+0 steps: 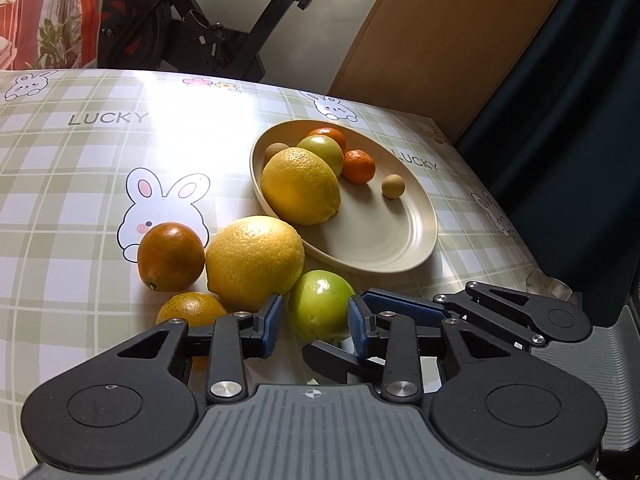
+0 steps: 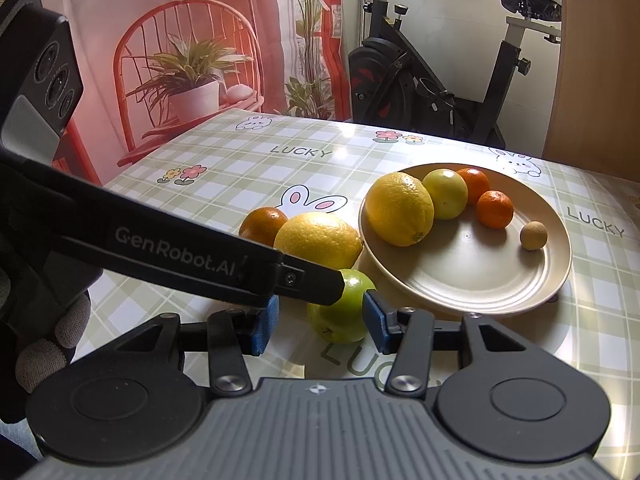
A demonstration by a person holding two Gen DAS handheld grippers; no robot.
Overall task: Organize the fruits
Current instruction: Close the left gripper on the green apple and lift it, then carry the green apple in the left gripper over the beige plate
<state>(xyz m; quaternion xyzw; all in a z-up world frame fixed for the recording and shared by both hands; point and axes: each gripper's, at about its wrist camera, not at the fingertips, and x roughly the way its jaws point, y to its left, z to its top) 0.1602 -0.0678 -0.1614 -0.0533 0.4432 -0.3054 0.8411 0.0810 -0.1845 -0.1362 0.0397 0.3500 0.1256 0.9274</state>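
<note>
A green fruit (image 1: 320, 308) (image 2: 340, 312) lies on the table just in front of the cream plate (image 1: 400, 248) (image 2: 460, 280). My left gripper (image 1: 316, 320) is closed on it, a blue pad at each side. One of its fingers (image 2: 312, 280) crosses the right wrist view and rests on the fruit. My right gripper (image 2: 320, 324) straddles the same fruit, open, with a gap at its left pad. The plate holds a lemon (image 1: 300, 188), a green fruit, two tangerines and two small brown fruits. A second lemon (image 1: 254, 260) and two oranges (image 1: 170, 256) lie to the left on the table.
The checked tablecloth (image 1: 80, 160) stretches bare to the left and back. An exercise bike (image 2: 440, 80) stands behind the table, and a wooden panel (image 1: 440, 40) at the back right. The table's right edge runs close by the plate. A gloved hand (image 2: 48, 344) holds the left gripper.
</note>
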